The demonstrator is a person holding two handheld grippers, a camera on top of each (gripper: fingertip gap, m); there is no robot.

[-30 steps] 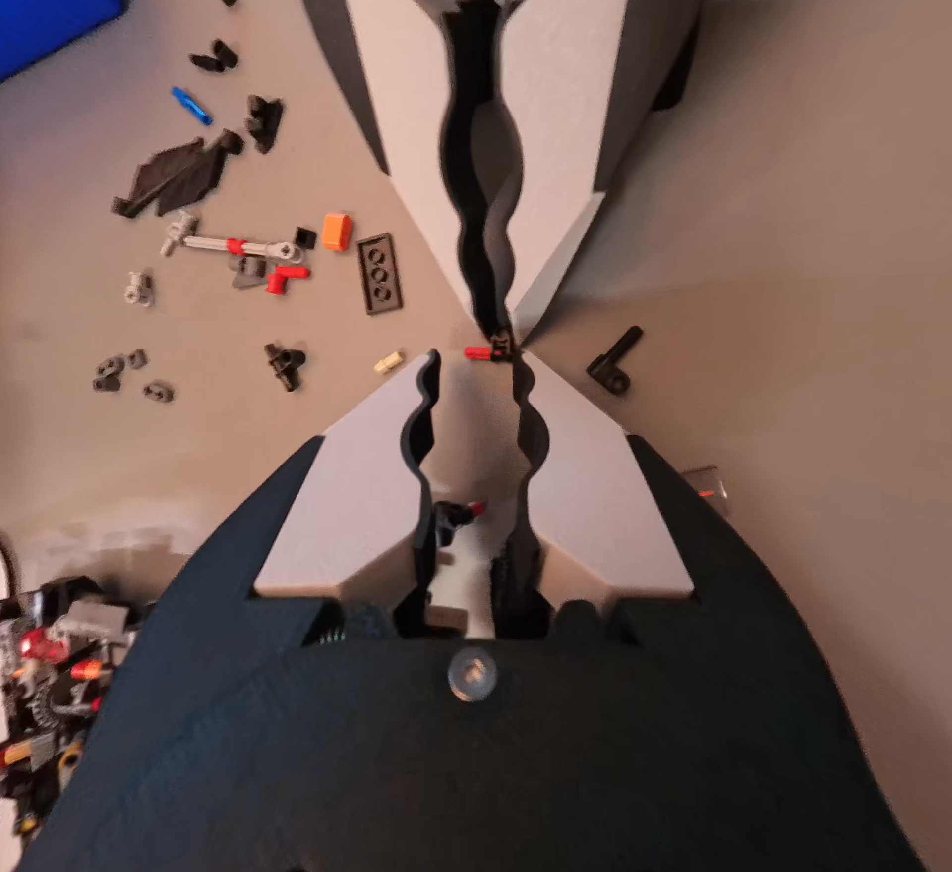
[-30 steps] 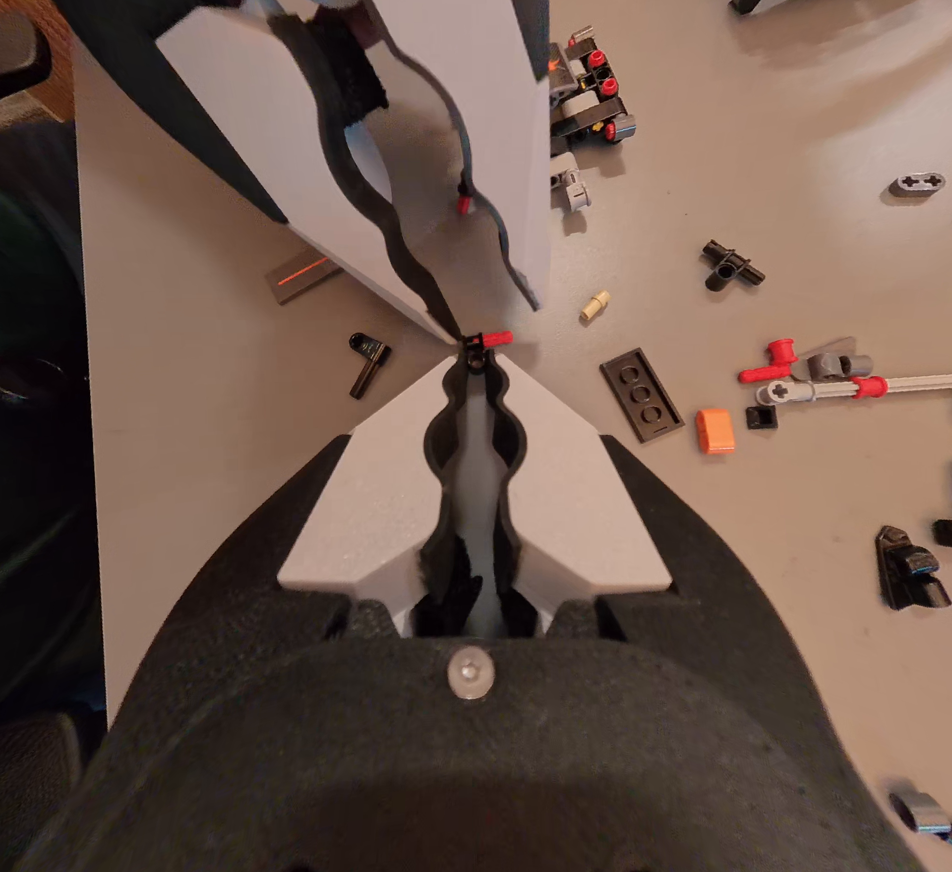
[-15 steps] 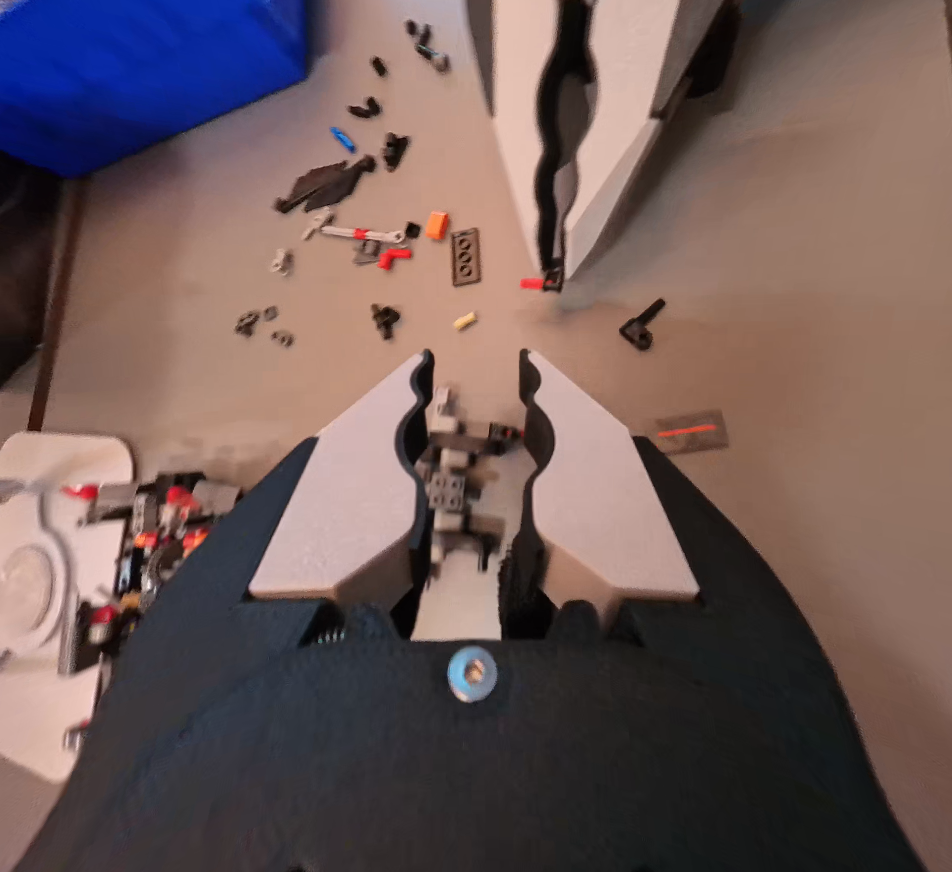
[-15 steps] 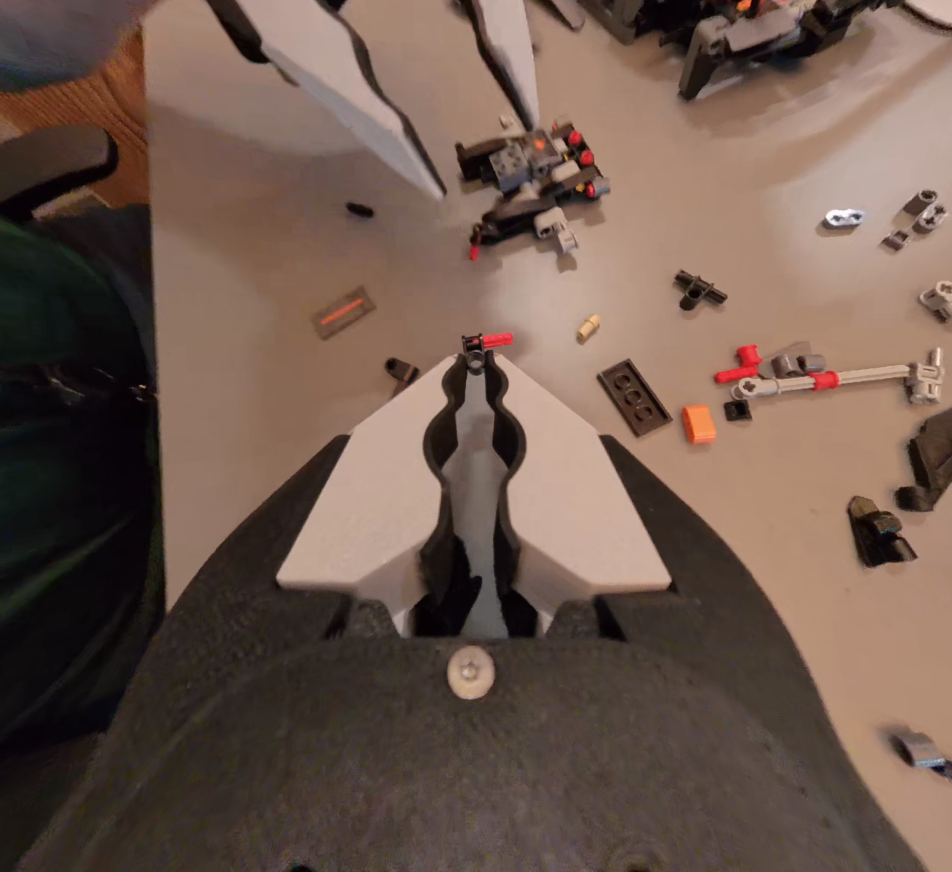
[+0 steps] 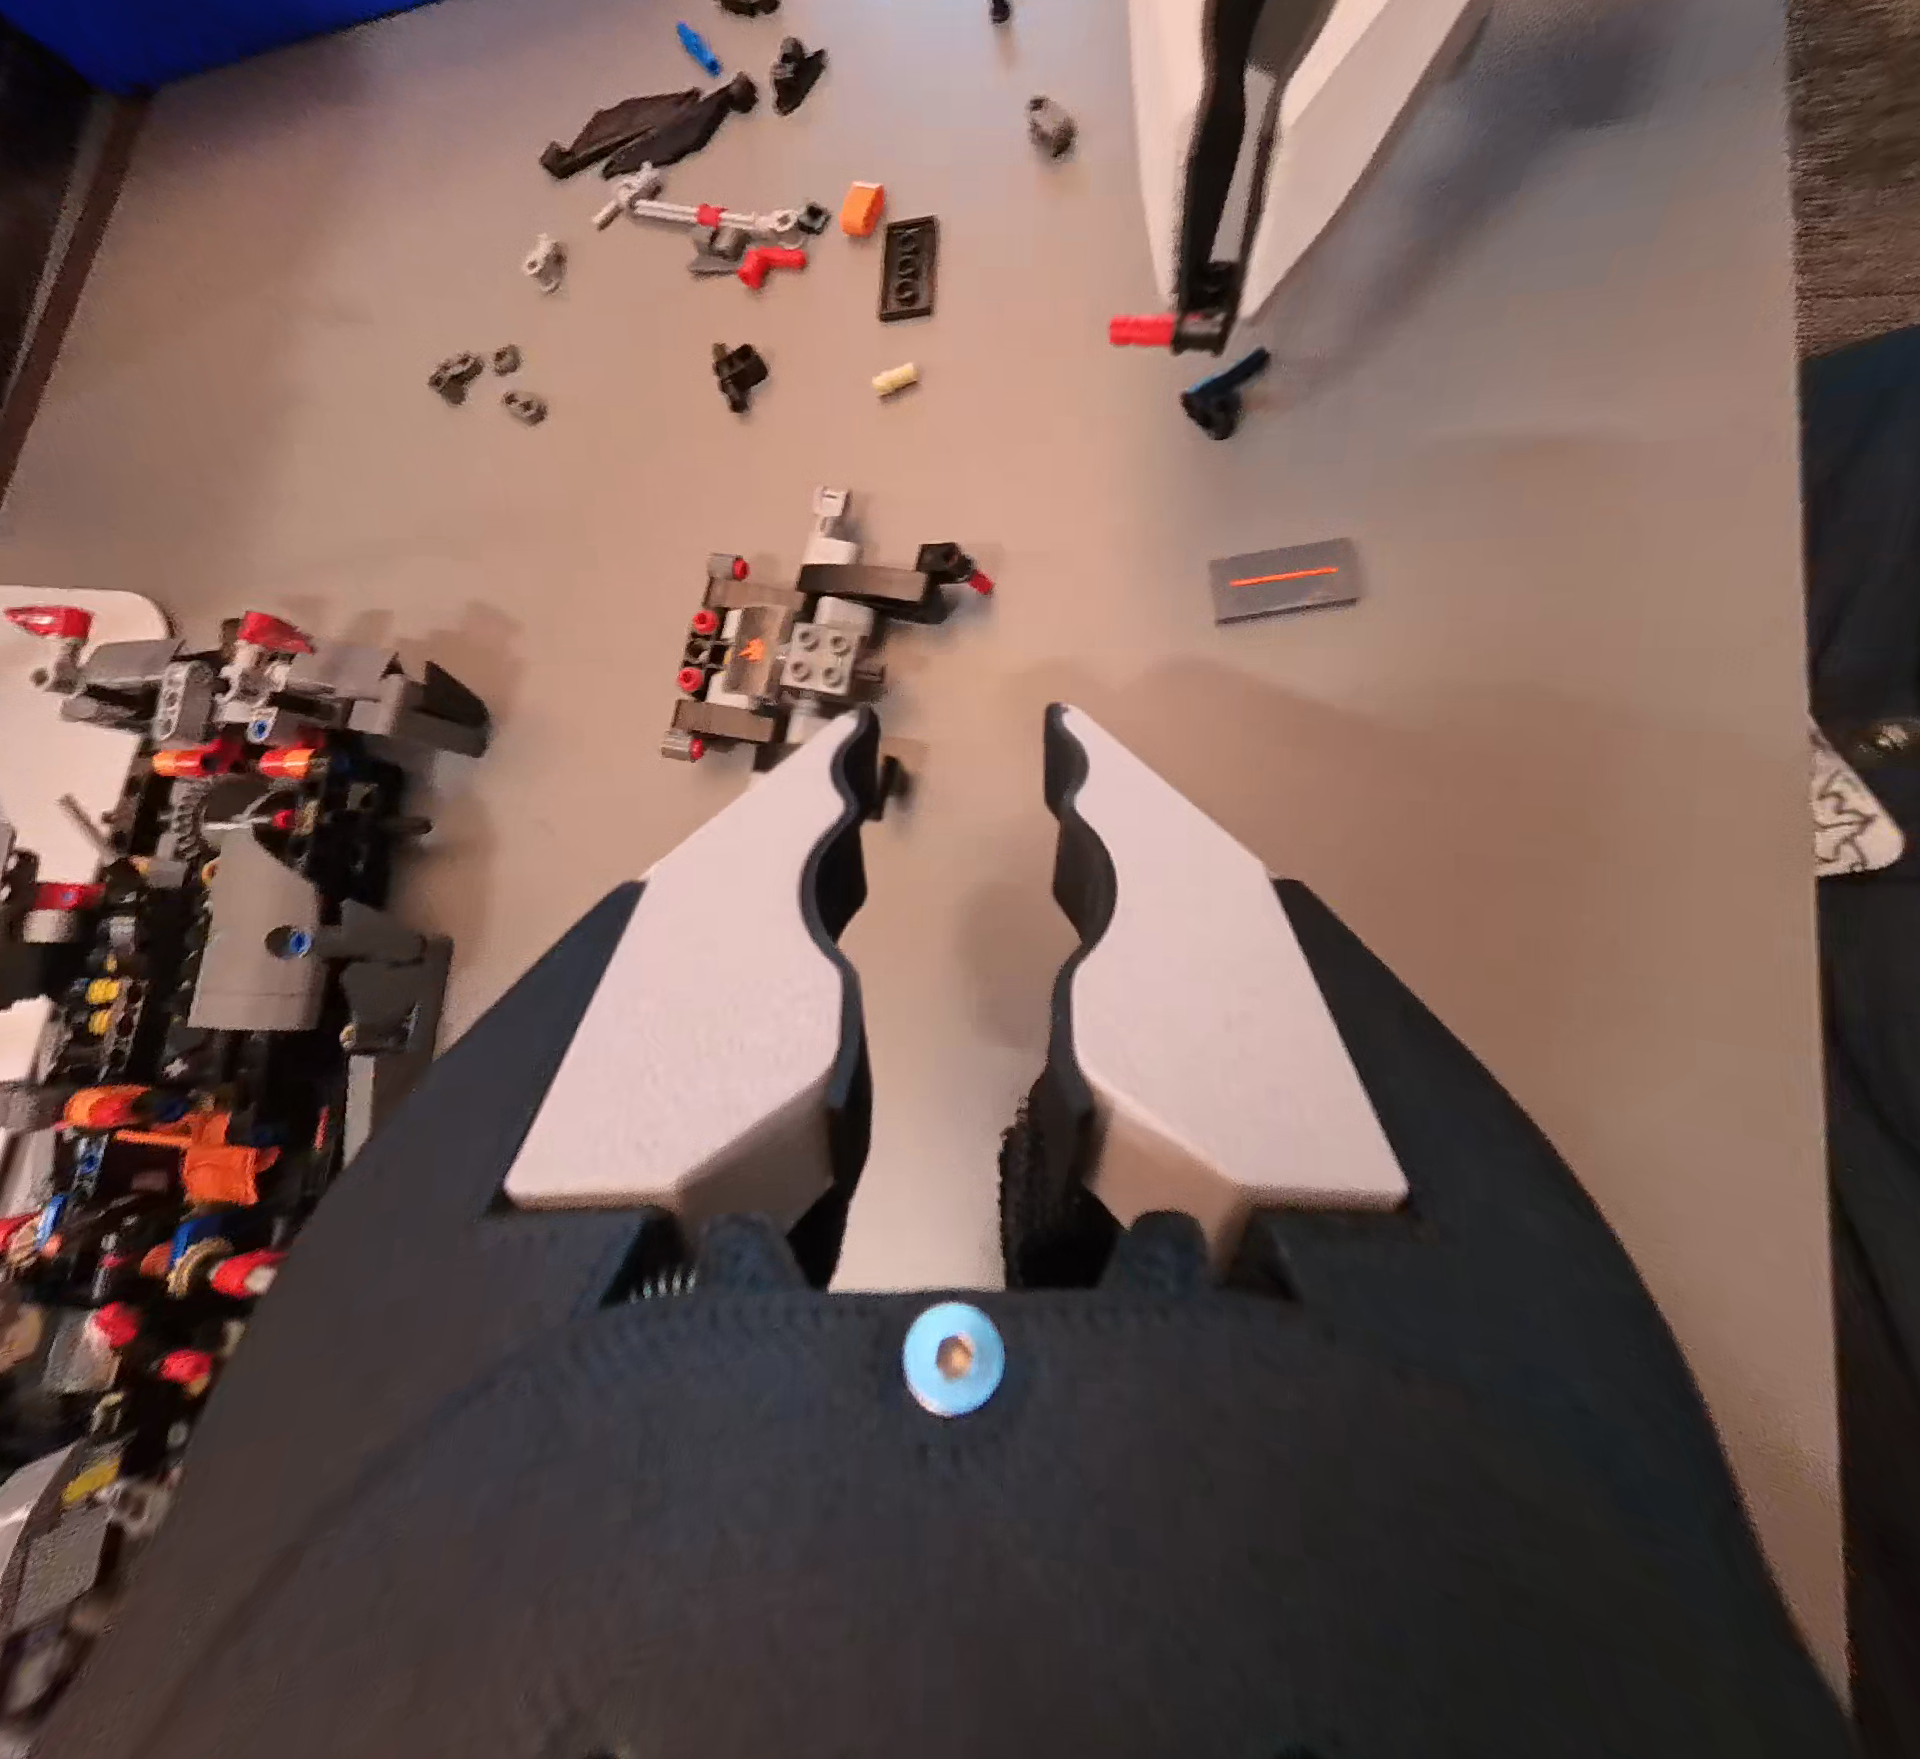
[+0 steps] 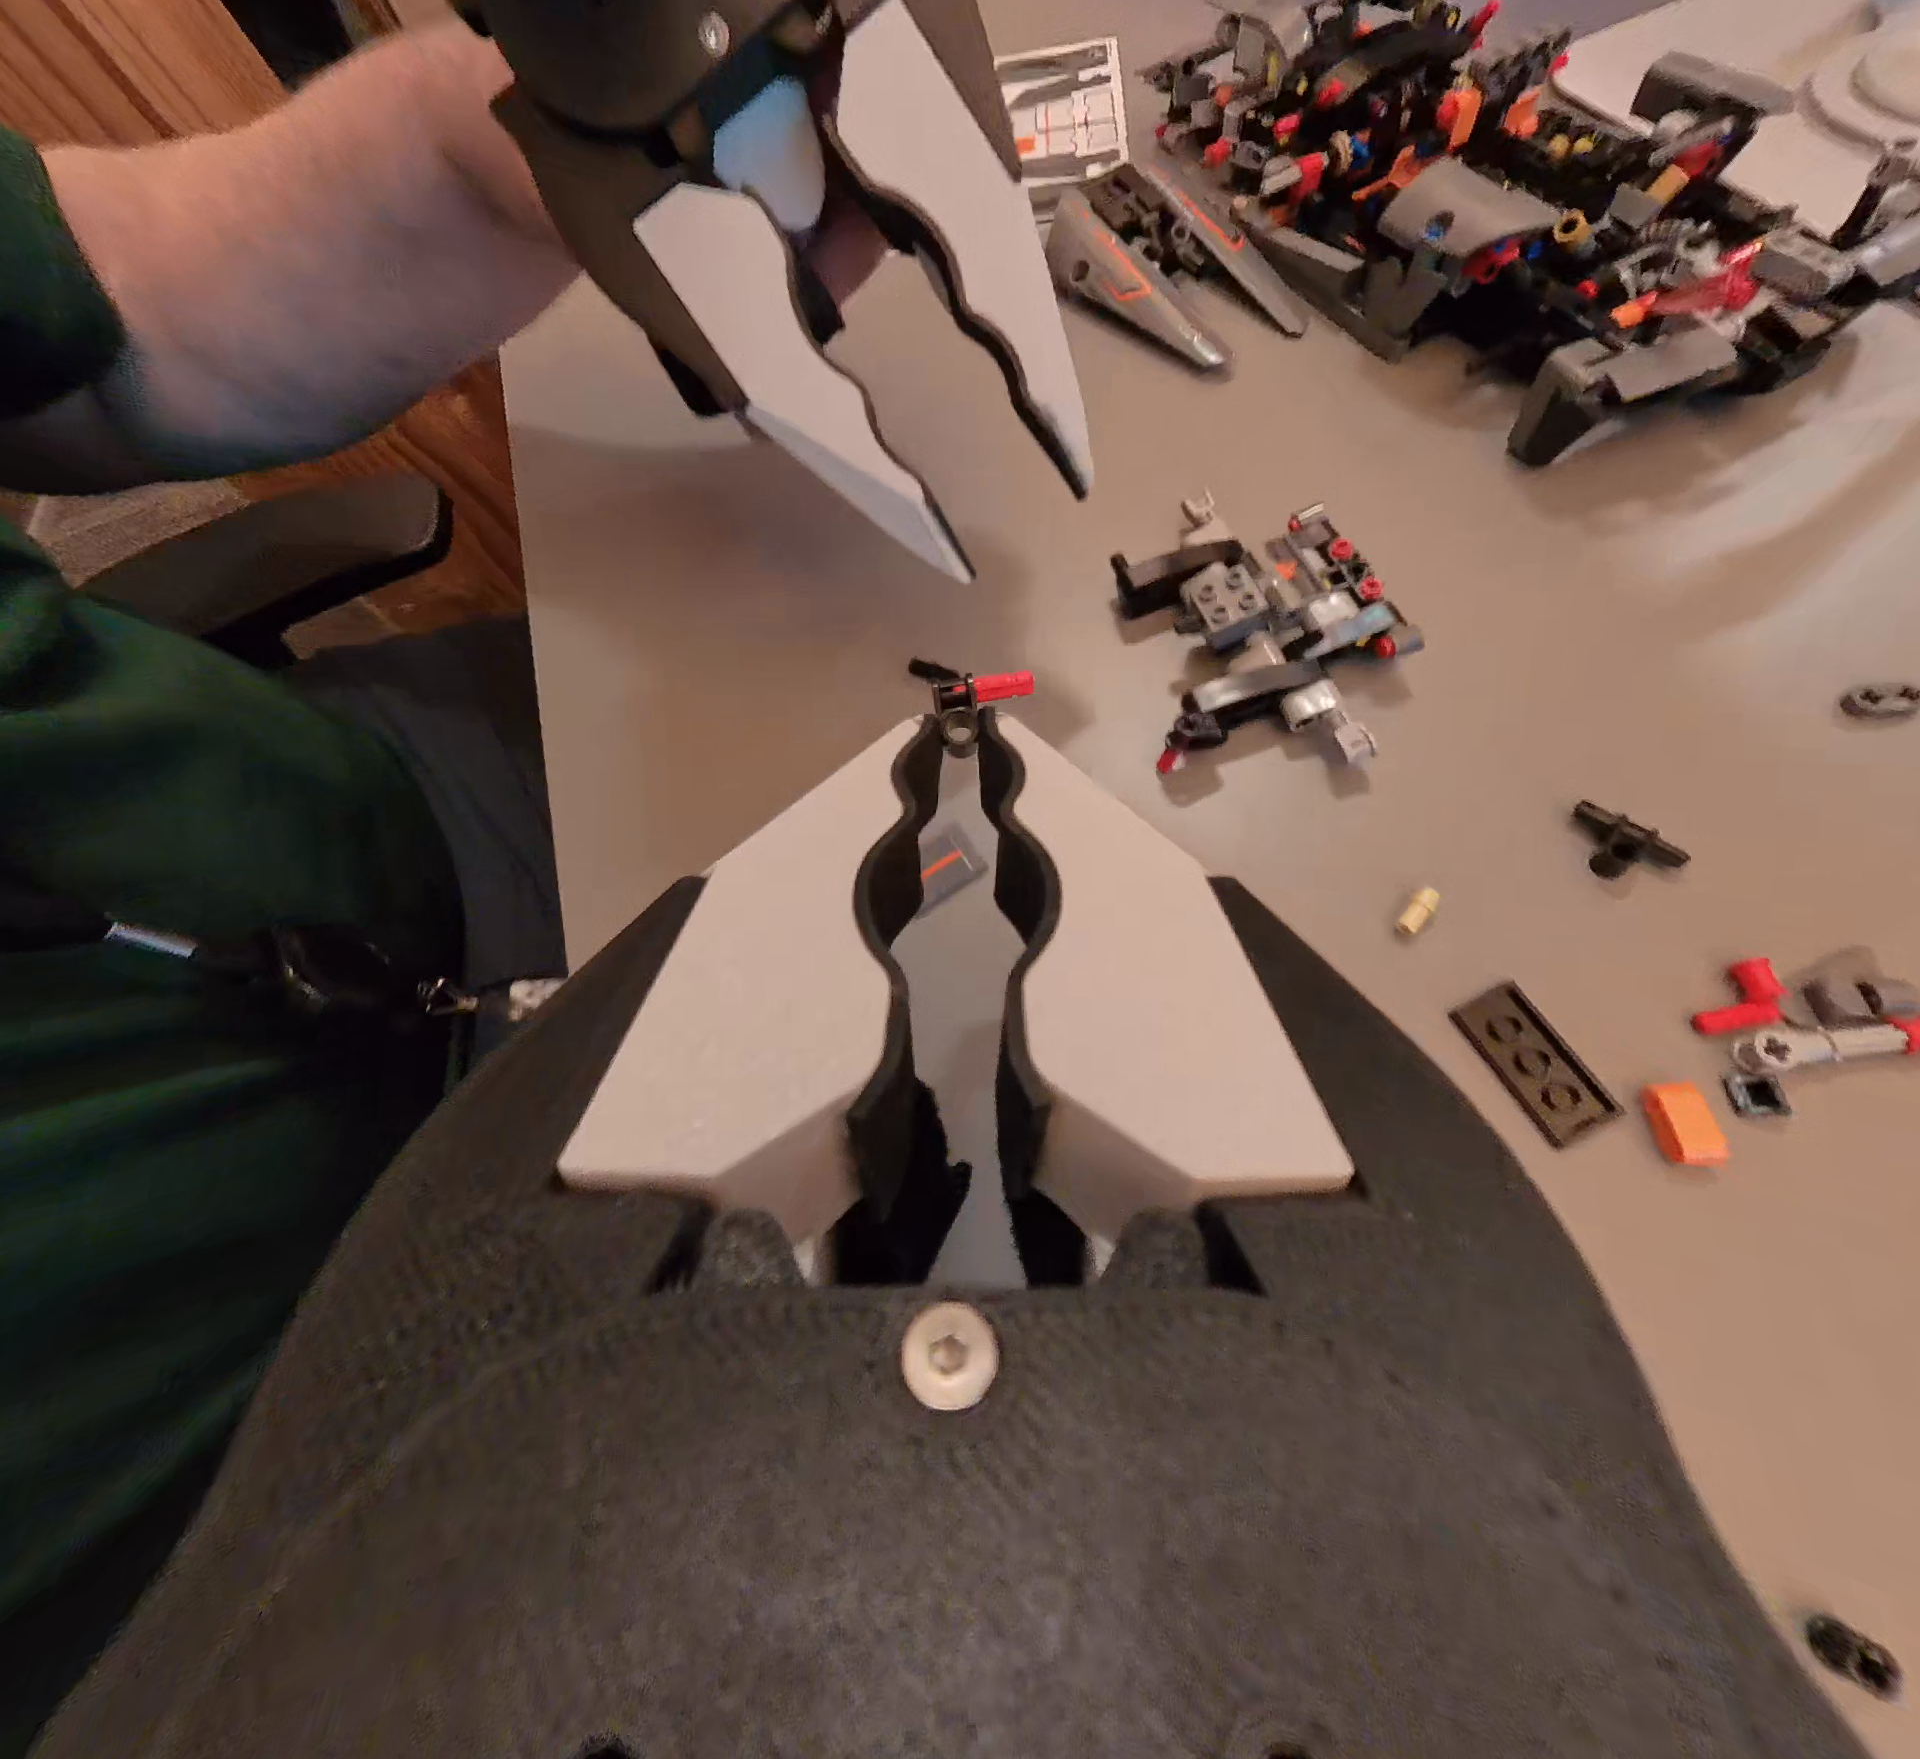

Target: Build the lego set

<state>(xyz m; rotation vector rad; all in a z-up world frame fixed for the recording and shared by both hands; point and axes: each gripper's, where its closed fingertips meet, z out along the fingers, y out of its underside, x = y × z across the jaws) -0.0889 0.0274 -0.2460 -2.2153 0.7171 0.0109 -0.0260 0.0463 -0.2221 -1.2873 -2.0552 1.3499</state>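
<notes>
Left wrist view: the left gripper (image 5: 951, 722) hangs released and empty, the small sub-assembly (image 5: 800, 644) on the counter (image 5: 1455, 774) just ahead-left of its tips. Right wrist view: the right gripper (image 6: 958, 722) pinches a black connector with red pin (image 6: 977, 696), pin lying crosswise, pointing toward the sub-assembly (image 6: 1273, 623) ahead-right, mid-counter.

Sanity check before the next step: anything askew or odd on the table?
Nothing damaged or spilled. Loose pieces lie scattered on the table, normal mid-build. The small sub-assembly lies apart from the main model; the right gripper pinches a black connector with red pin.
</notes>
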